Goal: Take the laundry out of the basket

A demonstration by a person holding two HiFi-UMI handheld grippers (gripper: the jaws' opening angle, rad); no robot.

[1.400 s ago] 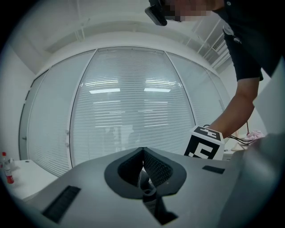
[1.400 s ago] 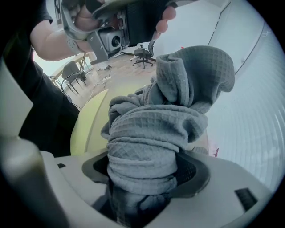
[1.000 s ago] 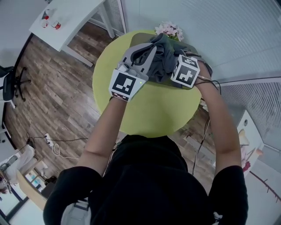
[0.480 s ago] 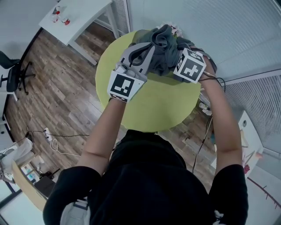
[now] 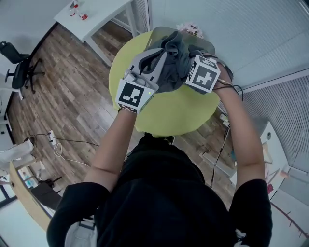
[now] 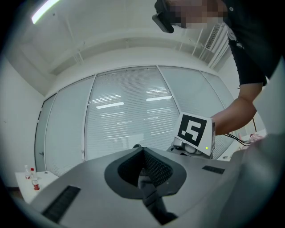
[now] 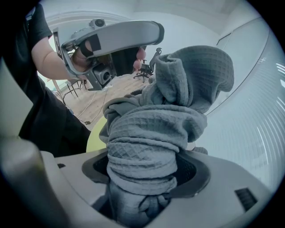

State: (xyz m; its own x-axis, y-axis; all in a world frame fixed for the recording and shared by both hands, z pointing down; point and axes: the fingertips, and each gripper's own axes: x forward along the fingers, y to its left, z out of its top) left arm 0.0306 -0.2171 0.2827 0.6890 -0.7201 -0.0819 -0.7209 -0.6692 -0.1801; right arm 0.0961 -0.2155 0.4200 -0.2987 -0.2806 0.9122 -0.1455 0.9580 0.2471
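A bunched grey waffle-weave towel (image 7: 151, 133) stands between the jaws of my right gripper (image 7: 144, 178), which is shut on it. In the head view this grey laundry (image 5: 176, 58) is held up over the far side of a round yellow-green table (image 5: 174, 111), above a dark basket (image 5: 161, 34) that is mostly hidden. My right gripper (image 5: 190, 62) grips the bundle from the right. My left gripper (image 5: 157, 55) lies against the bundle's left side. In its own view the left gripper (image 6: 142, 151) is shut with nothing between the jaws and points up at the windows.
Pink flowers (image 5: 190, 28) stand at the table's far edge behind the basket. A white side table (image 5: 96, 14) with small bottles is at the upper left, and an office chair (image 5: 19, 67) further left. Cables lie on the wood floor (image 5: 63, 96).
Both grippers keep their places at the grey bundle, and the right one still grips it. The head view has shifted, so table and hands sit a little higher in frame.
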